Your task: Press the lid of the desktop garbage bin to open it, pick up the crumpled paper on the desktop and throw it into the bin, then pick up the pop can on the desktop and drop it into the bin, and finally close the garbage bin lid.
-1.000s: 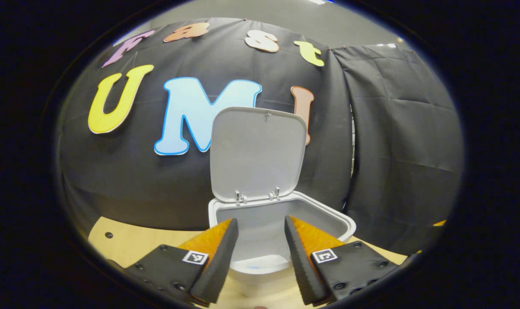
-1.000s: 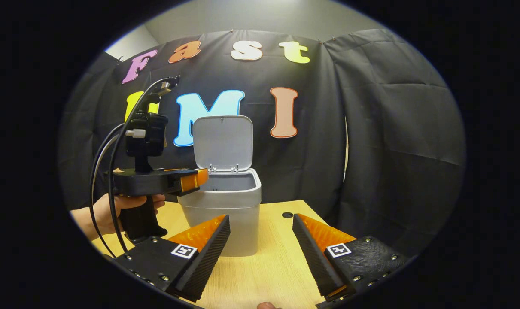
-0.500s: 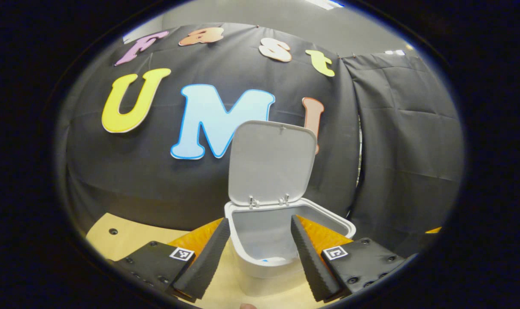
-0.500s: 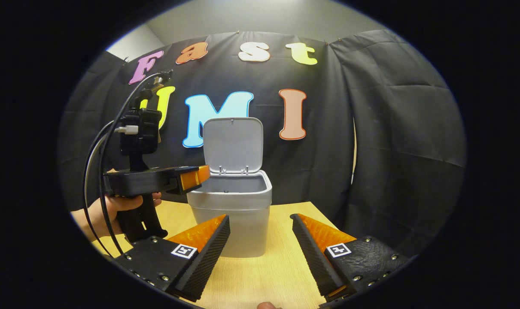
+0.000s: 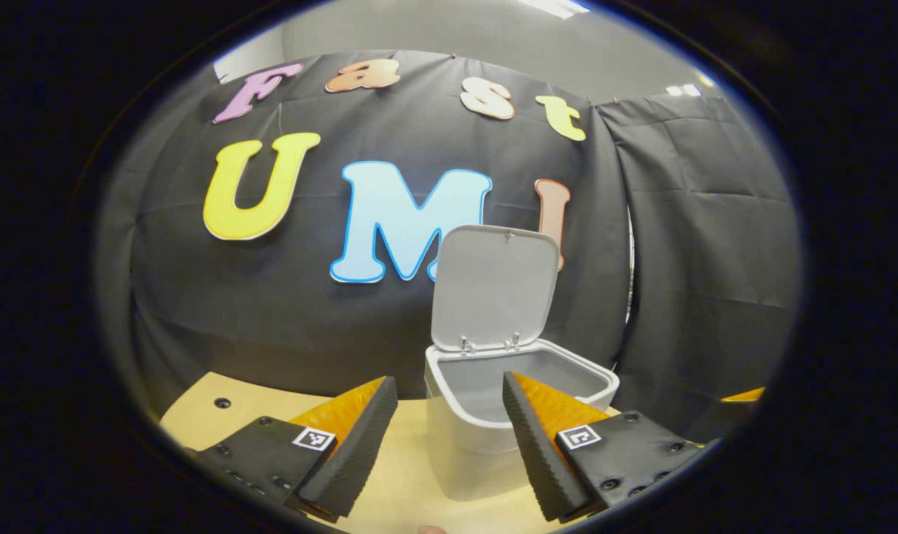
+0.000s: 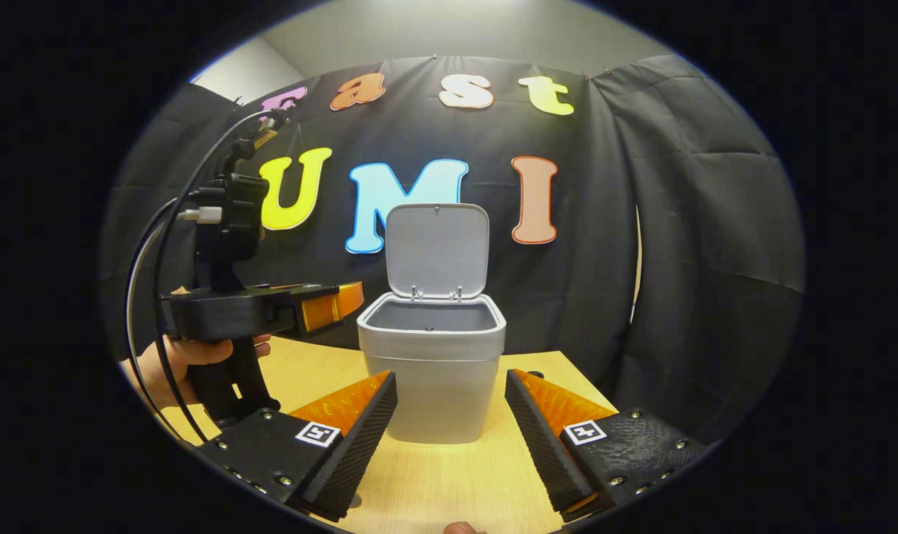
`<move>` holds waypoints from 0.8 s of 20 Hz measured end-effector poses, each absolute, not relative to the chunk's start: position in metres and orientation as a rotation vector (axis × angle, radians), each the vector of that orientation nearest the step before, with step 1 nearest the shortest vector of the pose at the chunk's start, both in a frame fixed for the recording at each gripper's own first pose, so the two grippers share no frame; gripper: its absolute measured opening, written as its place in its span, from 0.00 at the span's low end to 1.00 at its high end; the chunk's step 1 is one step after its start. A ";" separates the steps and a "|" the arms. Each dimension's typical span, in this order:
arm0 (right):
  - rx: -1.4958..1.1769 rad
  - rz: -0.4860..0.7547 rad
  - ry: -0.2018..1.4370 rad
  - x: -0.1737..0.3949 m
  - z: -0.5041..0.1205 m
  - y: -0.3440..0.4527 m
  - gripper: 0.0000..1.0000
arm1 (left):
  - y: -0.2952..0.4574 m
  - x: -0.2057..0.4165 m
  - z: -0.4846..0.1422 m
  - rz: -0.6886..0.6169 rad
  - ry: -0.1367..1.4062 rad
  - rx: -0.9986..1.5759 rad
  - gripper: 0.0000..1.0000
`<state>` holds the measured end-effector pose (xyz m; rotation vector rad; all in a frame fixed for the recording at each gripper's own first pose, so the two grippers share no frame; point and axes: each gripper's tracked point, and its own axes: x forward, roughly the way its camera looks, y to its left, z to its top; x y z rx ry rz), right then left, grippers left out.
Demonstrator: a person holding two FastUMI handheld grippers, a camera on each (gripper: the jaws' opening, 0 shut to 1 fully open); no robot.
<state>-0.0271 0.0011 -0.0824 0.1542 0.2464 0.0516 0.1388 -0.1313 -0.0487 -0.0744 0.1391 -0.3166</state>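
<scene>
Lid (image 6: 437, 248) is up, standing near upright behind the mouth of the bin (image 6: 431, 371), so by my read the opening step is done and a pickup comes next. The left tool (image 5: 449, 445) sits with its fingers spread wide and nothing between them; the bin is just ahead of it and a touch to its right, the rim (image 5: 449, 400) peeking through the gap. In the right gripper view the left tool (image 6: 341, 304) hangs off to the bin's left, level with its rim, gripped by a hand (image 6: 174, 360). The right tool (image 6: 449, 437) is released too, empty, with the bin dead ahead between its fingers on the desk (image 6: 449, 482).

Count: one bin, one lid, two tools. Crumpled paper and pop can? I can't pick out either on the desk shown here, and whatever lies inside the bin is hidden from these angles, so I can't say how many throws are made.

Next move, I'd judge: swing a tool away from the bin to find the paper or the can, keep the fingers wide for the approach, and stay clear of that raised lid.
</scene>
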 end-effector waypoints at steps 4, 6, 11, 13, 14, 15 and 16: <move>0.156 0.070 0.246 -0.030 -0.082 0.009 0.94 | -0.112 0.120 -0.046 -0.291 0.136 -0.095 0.92; 0.158 0.076 0.245 -0.029 -0.081 0.011 0.94 | -0.103 0.110 -0.045 -0.274 0.135 -0.100 0.92; 0.163 0.100 0.242 -0.026 -0.080 0.020 0.94 | -0.085 0.090 -0.042 -0.237 0.131 -0.090 0.92; 0.159 0.110 0.242 -0.026 -0.082 0.026 0.94 | -0.079 0.082 -0.041 -0.225 0.131 -0.088 0.92; 0.159 0.118 0.244 -0.026 -0.083 0.029 0.94 | -0.077 0.079 -0.042 -0.221 0.136 -0.090 0.92; 0.158 0.127 0.247 -0.026 -0.084 0.032 0.94 | -0.076 0.074 -0.042 -0.220 0.140 -0.091 0.92; 0.159 0.136 0.248 -0.026 -0.084 0.034 0.94 | -0.074 0.070 -0.041 -0.216 0.139 -0.091 0.92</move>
